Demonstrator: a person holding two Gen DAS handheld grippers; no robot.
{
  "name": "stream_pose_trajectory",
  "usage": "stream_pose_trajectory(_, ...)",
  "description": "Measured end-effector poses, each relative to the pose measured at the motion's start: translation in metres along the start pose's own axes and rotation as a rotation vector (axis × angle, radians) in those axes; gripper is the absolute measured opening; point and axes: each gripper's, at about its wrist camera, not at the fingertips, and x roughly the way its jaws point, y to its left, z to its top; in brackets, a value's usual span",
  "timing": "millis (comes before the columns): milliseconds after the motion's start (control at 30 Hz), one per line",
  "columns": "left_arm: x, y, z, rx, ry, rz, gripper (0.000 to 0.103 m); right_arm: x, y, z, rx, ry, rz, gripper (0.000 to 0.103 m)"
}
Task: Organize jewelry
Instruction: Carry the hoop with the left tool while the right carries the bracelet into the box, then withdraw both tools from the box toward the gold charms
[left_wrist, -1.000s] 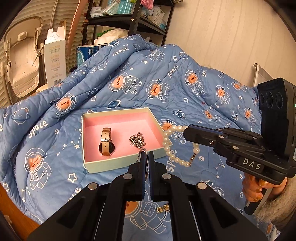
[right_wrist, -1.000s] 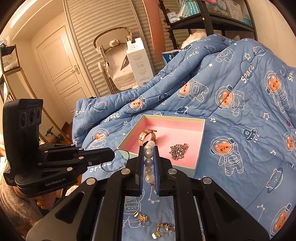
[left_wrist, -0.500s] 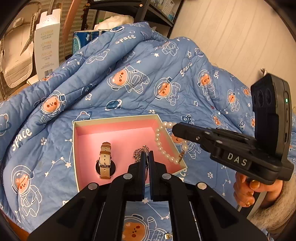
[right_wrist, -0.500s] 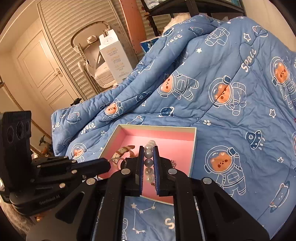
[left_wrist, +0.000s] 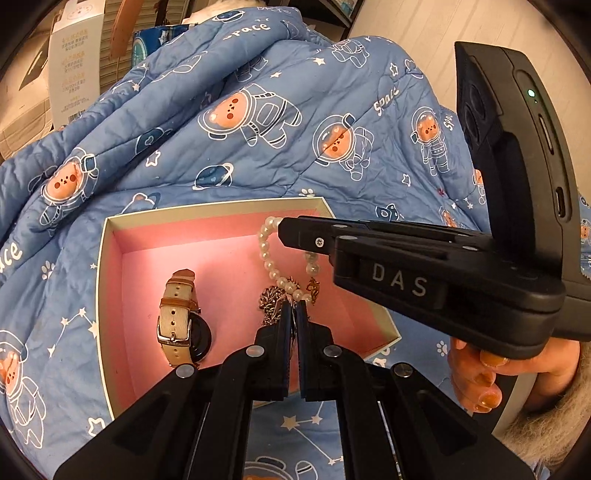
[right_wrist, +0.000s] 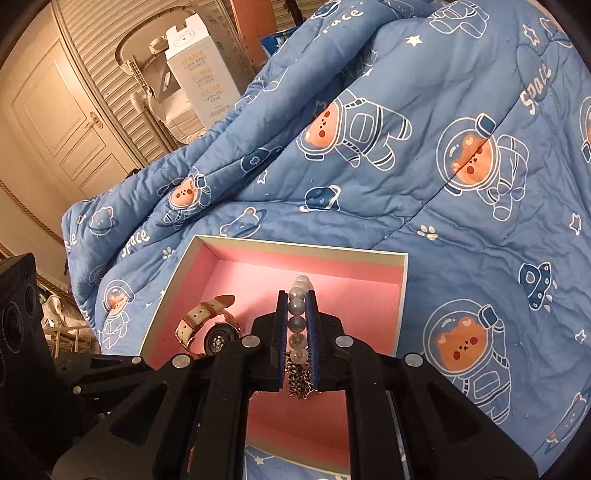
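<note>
Pink-lined box (left_wrist: 221, 258) on blue quilt (left_wrist: 258, 147), right gripper (right_wrist: 297, 328) clamping pearl bracelet (right_wrist: 297, 325), left gripper (left_wrist: 291, 317) closed on something thin and unidentifiable, watch (left_wrist: 177, 321) beside chain (left_wrist: 269, 299).

A cream panelled door (right_wrist: 61, 122) stands beside slatted shutters (right_wrist: 107, 70) in warm light.

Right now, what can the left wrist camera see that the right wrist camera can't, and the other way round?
Only the left wrist view shows the pearl bracelet hanging as a full loop with its gold clasp, the right hand-held gripper from the side, and the person's hand under it.

Only the right wrist view shows the cream door and the pearls pinched between that gripper's fingers.

Both show the pink box, the watch, the silver chain and the blue blanket.
</note>
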Motion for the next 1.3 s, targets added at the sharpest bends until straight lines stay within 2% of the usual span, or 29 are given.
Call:
stream_pose_trajectory(267, 0.005, 0.012, -0.003, -0.025, -0.001, 0.01, 0.003, 0.016, 0.008, -0.001, -0.086, 0.015, -0.088, 0.01)
stream_pose_trajectory(567, 0.003, 0.01, -0.005, 0.014, -0.002, 0.071, 0.006, 0.027, 0.015, 0.0, -0.157, 0.034, -0.167, 0.01)
stream_pose_trajectory(600, 0.001, 0.009, -0.005, 0.017, -0.007, 0.069, 0.01, 0.028, 0.016, 0.0, -0.166, 0.035, -0.172, 0.012)
stream_pose_trajectory(633, -0.001, 0.009, -0.005, 0.018, -0.012, 0.064, 0.013, 0.028, 0.016, 0.0, -0.171, 0.036, -0.174, 0.021)
stream_pose_trajectory(667, -0.003, 0.009, -0.005, 0.018, -0.018, 0.063, 0.022, 0.028, 0.016, 0.0, -0.171, 0.033, -0.173, 0.029)
stream_pose_trajectory(700, -0.006, 0.009, -0.004, 0.02, -0.027, 0.063, 0.029, 0.026, 0.016, 0.001, -0.168, 0.025, -0.172, 0.048)
stream_pose_trajectory(733, -0.007, 0.009, -0.004, 0.022, -0.035, 0.063, 0.031, 0.024, 0.017, 0.001, -0.163, 0.006, -0.173, 0.055)
stream_pose_trajectory(967, -0.01, 0.01, -0.002, 0.008, -0.049, 0.048, 0.036, 0.011, 0.019, 0.004, -0.147, -0.043, -0.156, 0.055)
stream_pose_trajectory(1067, -0.016, 0.008, -0.005, 0.009, -0.072, 0.054, 0.05, -0.001, 0.015, 0.004, -0.123, -0.078, -0.156, 0.06)
stream_pose_trajectory(1133, -0.025, 0.005, -0.01, 0.02, -0.099, 0.063, 0.06, -0.013, 0.011, 0.001, -0.095, -0.115, -0.154, 0.074)
stream_pose_trajectory(1200, -0.037, 0.0, -0.017, 0.035, -0.135, 0.077, 0.077, -0.024, 0.008, -0.004, -0.078, -0.147, -0.147, 0.076)
stream_pose_trajectory(1300, -0.056, -0.004, -0.033, 0.051, -0.188, 0.121, 0.092, -0.042, 0.002, -0.016, -0.057, -0.171, -0.143, 0.08)
